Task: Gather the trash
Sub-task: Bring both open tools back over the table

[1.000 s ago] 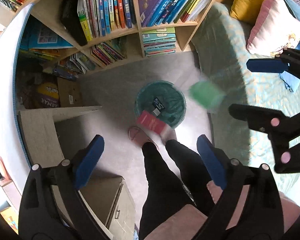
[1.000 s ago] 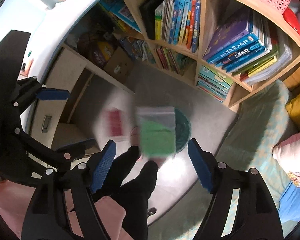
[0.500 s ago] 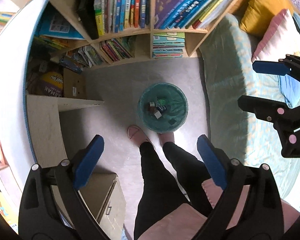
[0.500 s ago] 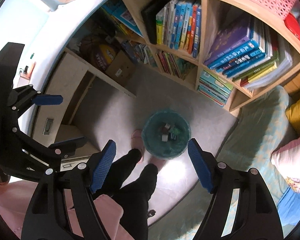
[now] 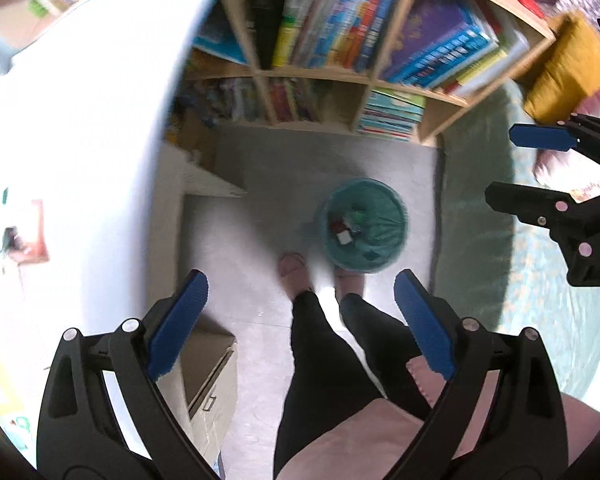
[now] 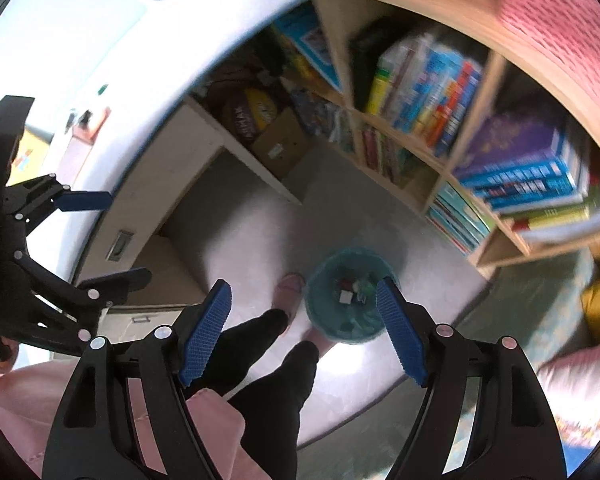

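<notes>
I hold both tools high over the floor, pointing down, and everything is a bit smeared with blur. My left jaws (image 5: 300, 312) stand wide apart with nothing between the blue pads, and my right jaws (image 6: 304, 324) gape just as wide, empty too. Straight below sits the teal trash bin (image 5: 384, 256) on the grey floor (image 5: 260, 184), lined with a teal bag, and the trash (image 5: 346, 228) lies inside it at the bottom: a red piece, a white piece and something green, though I cannot make out more than colours. From the right wrist view the bin shows between my right pads, its right rim hidden behind one pad. My two feet in pink slippers (image 5: 294, 268) stand just beside the bin, one touching its near edge as far as I can tell, and my black trouser legs (image 5: 320, 368) run up toward the cameras. Beyond the bin rises the wooden bookshelf (image 5: 320, 74), packed with upright and stacked books. To one side the white counter (image 5: 100, 140) curves past, with a small drawer unit (image 5: 212, 380) beneath it and a cardboard box (image 6: 280, 148) and a ball (image 6: 252, 114) tucked under it. On the other side lies the green patterned bed (image 5: 540, 300) with a mustard cushion (image 5: 568, 68) near the shelf.
</notes>
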The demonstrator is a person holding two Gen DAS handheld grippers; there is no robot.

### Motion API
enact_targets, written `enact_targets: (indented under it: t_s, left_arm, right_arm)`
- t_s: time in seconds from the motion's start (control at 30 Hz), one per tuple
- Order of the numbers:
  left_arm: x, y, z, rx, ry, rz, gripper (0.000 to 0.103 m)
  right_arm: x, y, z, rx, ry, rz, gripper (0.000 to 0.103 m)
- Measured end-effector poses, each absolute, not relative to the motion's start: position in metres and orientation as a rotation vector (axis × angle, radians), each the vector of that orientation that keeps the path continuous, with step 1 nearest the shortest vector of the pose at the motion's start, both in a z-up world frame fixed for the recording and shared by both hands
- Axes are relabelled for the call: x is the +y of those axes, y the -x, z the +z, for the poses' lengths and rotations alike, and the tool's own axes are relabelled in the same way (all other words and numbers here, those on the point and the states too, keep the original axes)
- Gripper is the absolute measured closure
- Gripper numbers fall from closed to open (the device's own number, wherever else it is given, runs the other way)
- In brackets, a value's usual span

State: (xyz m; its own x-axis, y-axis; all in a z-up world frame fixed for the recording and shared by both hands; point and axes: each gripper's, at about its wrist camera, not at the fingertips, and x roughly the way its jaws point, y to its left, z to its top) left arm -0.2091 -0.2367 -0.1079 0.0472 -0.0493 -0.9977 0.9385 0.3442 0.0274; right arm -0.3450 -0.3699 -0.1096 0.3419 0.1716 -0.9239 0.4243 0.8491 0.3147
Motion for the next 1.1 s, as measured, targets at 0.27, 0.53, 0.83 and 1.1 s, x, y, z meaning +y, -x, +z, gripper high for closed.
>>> enact_targets:
  t_s: [0.27, 0.53, 0.83, 1.1]
  left_arm:
    - [-0.181, 0.144, -0.082, 1.264, -0.829, -0.813, 0.007]
    - [-0.124, 0.075, -0.062, 1.243, -0.754, -0.704, 0.007]
    - [-0.073, -0.003, -0.052, 1.234, -0.694, -0.638, 0.007]
    - [-0.045, -0.057, -0.056, 1.249, -0.664, -0.631, 0.007]
  right_arm:
    - [-0.338, 0.284, -0.086, 1.194, -0.48, -0.054, 0.028]
    - [-0.288, 0.217, -0.066, 1.169, -0.408, 0.011, 0.028]
    - [-0.246, 0.138, -0.053, 1.157, -0.383, 0.077, 0.028]
    - [-0.225, 0.081, -0.052, 1.181, -0.35, 0.12, 0.028]
